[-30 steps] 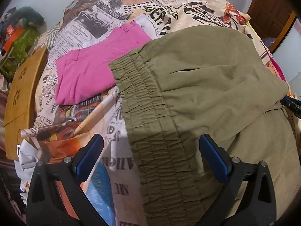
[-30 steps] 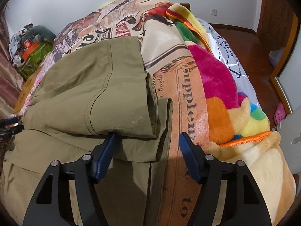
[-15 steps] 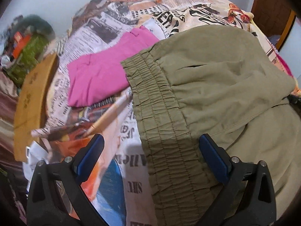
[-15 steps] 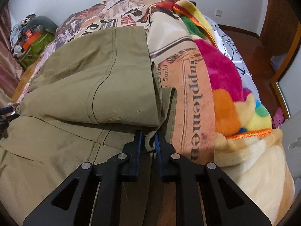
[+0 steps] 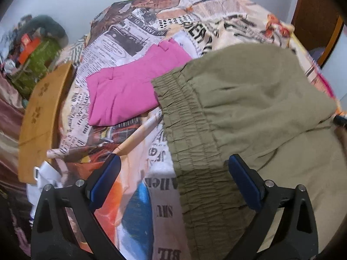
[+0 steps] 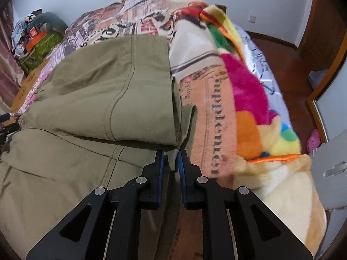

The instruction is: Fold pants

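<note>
Olive green pants [image 5: 249,108] lie folded on the newspaper-print bed cover, their elastic waistband [image 5: 190,143] toward my left gripper. My left gripper [image 5: 173,173] is open, its jaws wide apart either side of the waistband's near end. In the right wrist view the pants [image 6: 97,91] show their leg end, folded over in layers. My right gripper [image 6: 171,162] is shut on the hem edge of the olive pants at the near right corner.
Folded pink pants [image 5: 130,86] lie beyond the waistband on the bed cover [image 5: 134,34]. A wooden board [image 5: 41,117] stands at the left bed edge. A fluffy multicoloured blanket [image 6: 256,112] lies right of the pants. A cluttered bag [image 6: 36,43] sits far left.
My right gripper has shut on the pants' hem edge; it was open a second ago. My left gripper stays open and has shifted slightly over the waistband.
</note>
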